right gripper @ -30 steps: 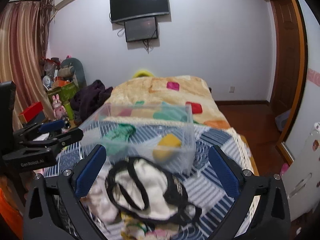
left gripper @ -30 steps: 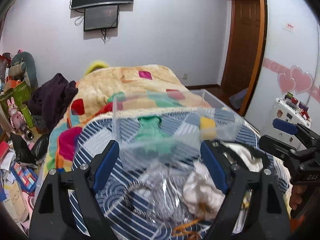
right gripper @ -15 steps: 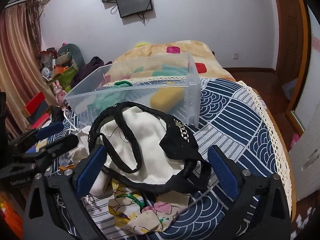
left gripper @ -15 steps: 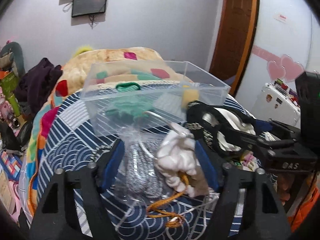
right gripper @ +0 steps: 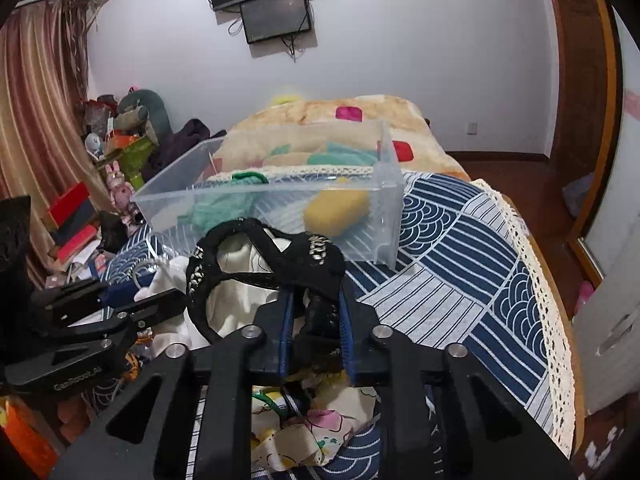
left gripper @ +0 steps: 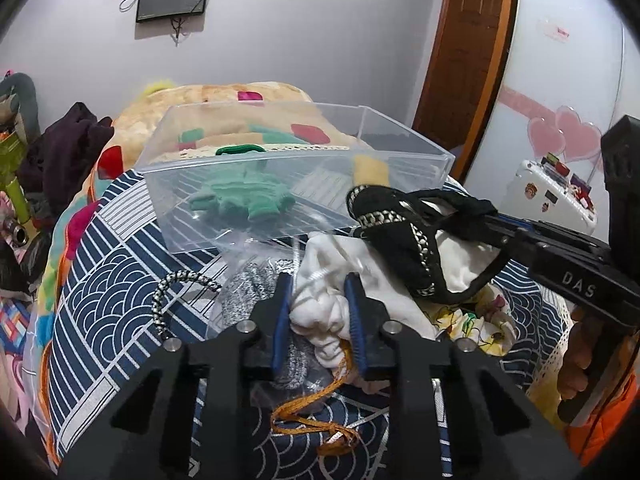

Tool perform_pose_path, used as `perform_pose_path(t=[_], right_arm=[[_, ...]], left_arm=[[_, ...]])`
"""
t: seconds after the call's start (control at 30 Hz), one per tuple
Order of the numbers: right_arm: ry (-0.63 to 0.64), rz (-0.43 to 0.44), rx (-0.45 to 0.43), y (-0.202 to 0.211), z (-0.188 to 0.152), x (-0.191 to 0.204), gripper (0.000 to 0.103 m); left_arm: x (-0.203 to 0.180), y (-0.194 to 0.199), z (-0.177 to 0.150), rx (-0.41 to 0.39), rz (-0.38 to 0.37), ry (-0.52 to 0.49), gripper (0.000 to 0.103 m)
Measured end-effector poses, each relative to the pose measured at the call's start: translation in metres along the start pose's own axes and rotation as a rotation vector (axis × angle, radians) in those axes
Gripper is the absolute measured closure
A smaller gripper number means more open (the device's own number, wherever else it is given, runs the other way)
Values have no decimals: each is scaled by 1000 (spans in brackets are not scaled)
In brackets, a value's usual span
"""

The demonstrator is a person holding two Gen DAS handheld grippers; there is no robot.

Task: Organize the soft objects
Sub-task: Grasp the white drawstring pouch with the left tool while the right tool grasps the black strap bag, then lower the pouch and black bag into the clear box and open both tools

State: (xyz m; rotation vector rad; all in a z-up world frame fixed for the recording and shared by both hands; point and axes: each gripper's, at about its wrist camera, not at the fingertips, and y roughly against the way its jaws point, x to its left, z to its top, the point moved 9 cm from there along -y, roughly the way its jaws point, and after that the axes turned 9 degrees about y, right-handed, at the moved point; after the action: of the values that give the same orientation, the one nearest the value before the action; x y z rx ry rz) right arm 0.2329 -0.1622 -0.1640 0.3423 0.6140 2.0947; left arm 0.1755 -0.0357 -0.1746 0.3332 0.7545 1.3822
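Now white cloth (left gripper: 320,312) pinched inside left hand-held gripper (left gripper: 320,312).

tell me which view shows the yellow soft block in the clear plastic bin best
The right wrist view: the yellow soft block lies whole behind the clear plastic bin wall. The left wrist view shows only its top above the black fabric piece.

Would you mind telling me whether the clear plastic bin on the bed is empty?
Not empty. The clear plastic bin has no lid, and a green knit item and a yellow soft item lie inside.
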Motion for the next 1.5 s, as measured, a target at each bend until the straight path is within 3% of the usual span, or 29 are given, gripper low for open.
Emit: perform_pose_path(t=[0.37, 0.63, 0.9, 1.1, 1.5], right_arm=[[9, -19, -133, 39, 31, 2, 90], [7, -29, -217, 59, 60, 0, 90], [-7, -25, -294, 59, 98, -3, 90], [-8, -55, -277, 38, 106, 0, 90], [-10, -53, -137, -21, 104, 4, 90]], left_arm=[[8, 33, 25, -86, 8, 13, 86], [12, 67, 67, -201, 16, 23, 86], [28, 66, 109, -241, 12, 90, 86], [43, 50, 132, -258, 63, 112, 86], [65, -8, 141, -167, 129, 157, 86]])
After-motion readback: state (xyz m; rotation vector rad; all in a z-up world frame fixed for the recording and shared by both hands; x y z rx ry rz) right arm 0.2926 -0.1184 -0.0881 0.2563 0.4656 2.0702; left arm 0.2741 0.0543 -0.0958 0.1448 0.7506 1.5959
